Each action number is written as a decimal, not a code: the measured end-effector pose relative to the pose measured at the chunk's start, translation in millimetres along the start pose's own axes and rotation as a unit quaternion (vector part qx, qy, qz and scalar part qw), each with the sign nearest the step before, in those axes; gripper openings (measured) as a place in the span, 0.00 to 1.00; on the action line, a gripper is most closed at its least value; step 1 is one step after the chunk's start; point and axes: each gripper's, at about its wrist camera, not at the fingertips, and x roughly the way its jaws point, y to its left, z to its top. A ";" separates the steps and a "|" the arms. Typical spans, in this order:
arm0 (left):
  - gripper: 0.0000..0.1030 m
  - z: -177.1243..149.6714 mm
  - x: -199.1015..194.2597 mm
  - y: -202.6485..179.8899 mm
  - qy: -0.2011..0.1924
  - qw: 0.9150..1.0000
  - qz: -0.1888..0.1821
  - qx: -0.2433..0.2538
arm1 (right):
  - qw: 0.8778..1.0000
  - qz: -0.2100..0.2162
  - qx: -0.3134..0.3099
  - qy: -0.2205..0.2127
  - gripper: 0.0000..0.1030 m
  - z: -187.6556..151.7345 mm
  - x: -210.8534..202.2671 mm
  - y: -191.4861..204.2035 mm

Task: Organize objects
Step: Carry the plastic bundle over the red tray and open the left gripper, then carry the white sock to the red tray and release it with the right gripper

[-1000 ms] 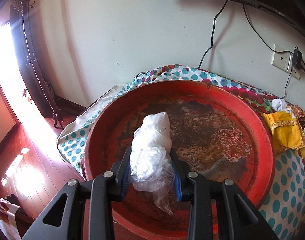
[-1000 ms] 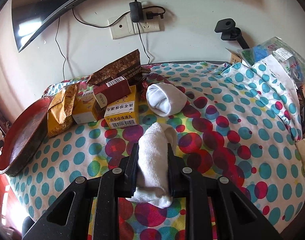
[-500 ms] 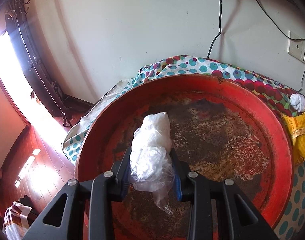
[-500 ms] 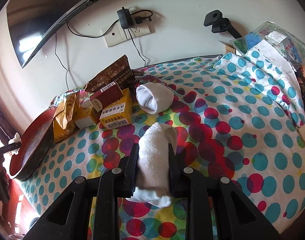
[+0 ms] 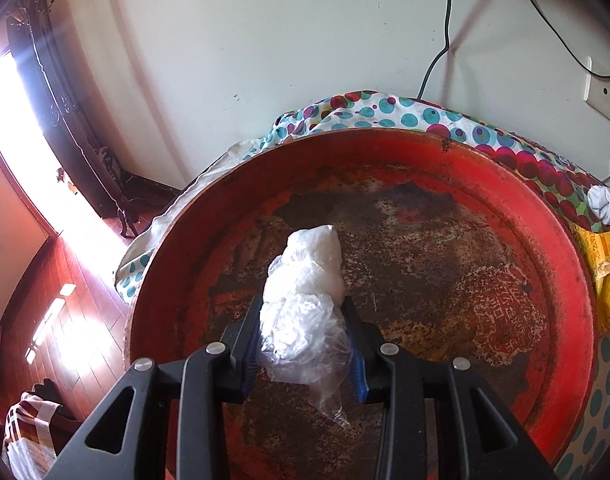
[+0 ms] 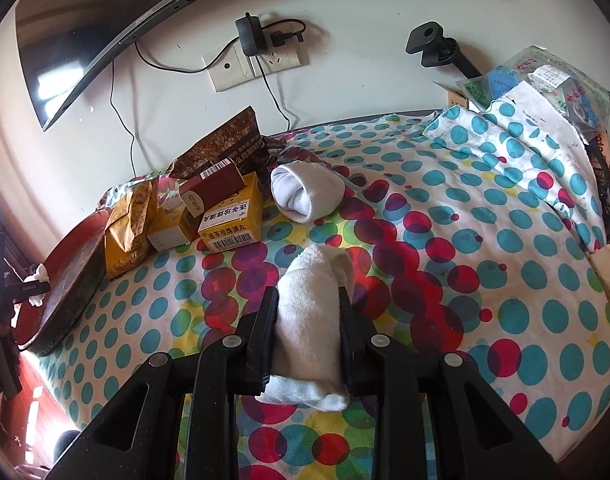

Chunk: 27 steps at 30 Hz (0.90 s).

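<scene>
Left gripper point(image 5: 303, 344) held crumpled, translucent plastic bag point(image 5: 303, 300) over round red tray point(image 5: 561, 264), worn and rust-mottled inside; jaws just eased wider, bag between them, pads touching. Right gripper point(image 6: 307, 332) held rolled white terry sock point(image 6: 309, 308) above polka-dot cloth point(image 6: 485, 240); jaws likewise easing, pads against sock. Second rolled sock point(image 6: 307, 194) lay farther off, right of yellow carton point(image 6: 233, 220).

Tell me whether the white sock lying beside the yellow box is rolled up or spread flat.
Rolled up. The white sock sits as a compact bundle on the dotted cloth, its cuff folded over the roll, right of the yellow box.
</scene>
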 end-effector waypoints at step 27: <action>0.91 -104.5 -108.6 66.2 -0.075 0.993 -0.041 -0.077 | 0.982 0.047 -0.181 0.006 0.28 18.8 12.5 195.4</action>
